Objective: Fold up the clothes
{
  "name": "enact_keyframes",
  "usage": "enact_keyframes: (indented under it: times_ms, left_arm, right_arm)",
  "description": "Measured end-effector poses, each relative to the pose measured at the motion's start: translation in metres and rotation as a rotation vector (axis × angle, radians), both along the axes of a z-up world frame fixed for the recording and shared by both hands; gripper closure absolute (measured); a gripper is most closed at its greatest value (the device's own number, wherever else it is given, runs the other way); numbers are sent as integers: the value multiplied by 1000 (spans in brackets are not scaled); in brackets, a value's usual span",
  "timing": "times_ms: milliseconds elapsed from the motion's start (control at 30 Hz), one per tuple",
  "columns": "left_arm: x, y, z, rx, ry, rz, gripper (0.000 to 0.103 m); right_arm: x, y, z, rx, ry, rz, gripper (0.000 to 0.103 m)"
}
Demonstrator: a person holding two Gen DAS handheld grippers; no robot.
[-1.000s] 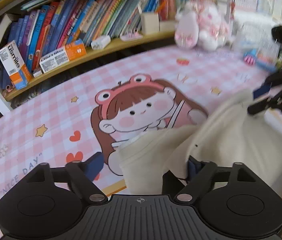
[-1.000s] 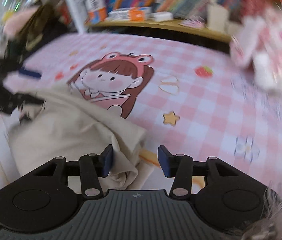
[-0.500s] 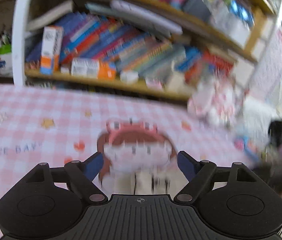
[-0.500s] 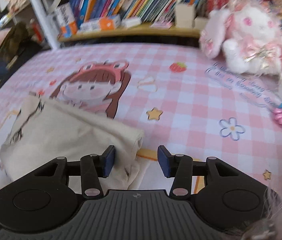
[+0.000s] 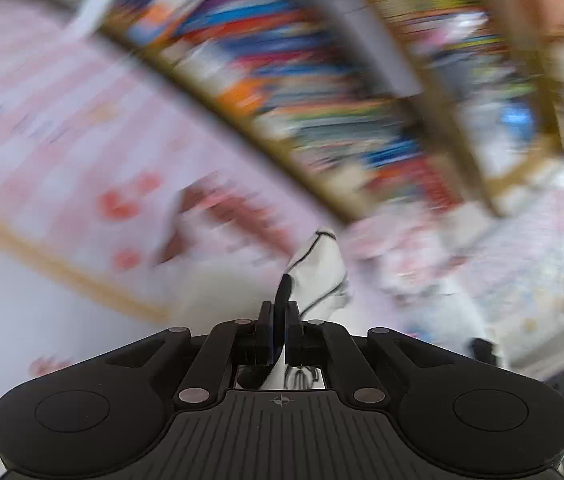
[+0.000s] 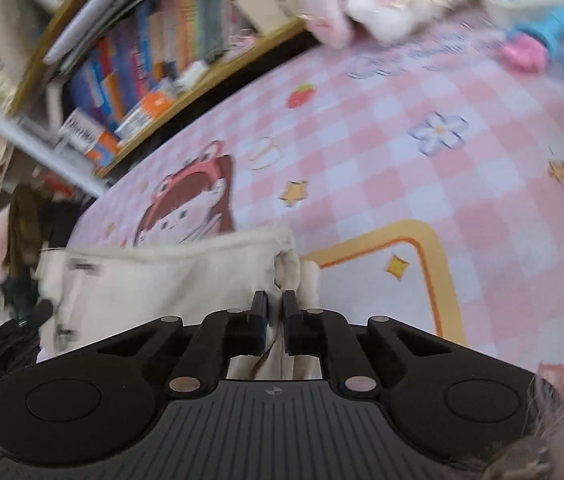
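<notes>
Left wrist view, heavily blurred: left gripper (image 5: 278, 322) is pinched on a fold of the cream garment (image 5: 318, 268), above the pink checked mat (image 5: 53, 120).

Right wrist view: right gripper (image 6: 275, 312) is clamped on the garment's bunched edge; the cloth spreads leftward over the mat.

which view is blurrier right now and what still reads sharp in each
Left wrist view: heavy motion smear across the bookshelf and pink checked cover; only the left gripper and the pinched cream garment stay crisp. Right wrist view: milder blur, strongest at the plush toy up top; the right gripper and the cover's checks stay readable, with fisheye curving.
</notes>
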State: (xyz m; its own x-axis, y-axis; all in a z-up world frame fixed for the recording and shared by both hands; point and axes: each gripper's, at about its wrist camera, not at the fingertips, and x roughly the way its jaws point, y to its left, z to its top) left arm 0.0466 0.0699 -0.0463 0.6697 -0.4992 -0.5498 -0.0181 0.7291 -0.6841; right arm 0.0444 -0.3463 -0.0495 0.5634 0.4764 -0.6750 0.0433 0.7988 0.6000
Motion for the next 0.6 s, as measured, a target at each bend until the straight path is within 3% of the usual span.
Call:
enact_keyframes:
  times_ms: [100, 333, 400, 433, 467, 600]
  left_arm:
    - [13, 0, -14, 11, 76, 15, 93]
    - [15, -2, -8, 16, 64, 7, 80]
    - [14, -2, -10, 5, 58, -1, 83]
    - [13, -3, -10, 1, 52, 2, 88]
    - [12, -4, -10, -2, 45, 10, 100]
    - [8, -8, -8, -13, 16, 42, 100]
  right_arm:
    - [0, 6, -4, -14, 5, -10, 96]
    - [-2, 8, -2, -36, 4, -13, 95]
    - [-3, 7, -4, -31, 6, -19, 94]
    - [-4, 6, -4, -29, 7, -23, 94]
    - [-4, 6, -4, -29, 7, -24, 94]
    - [-4, 8, -4, -43, 6, -27, 94]
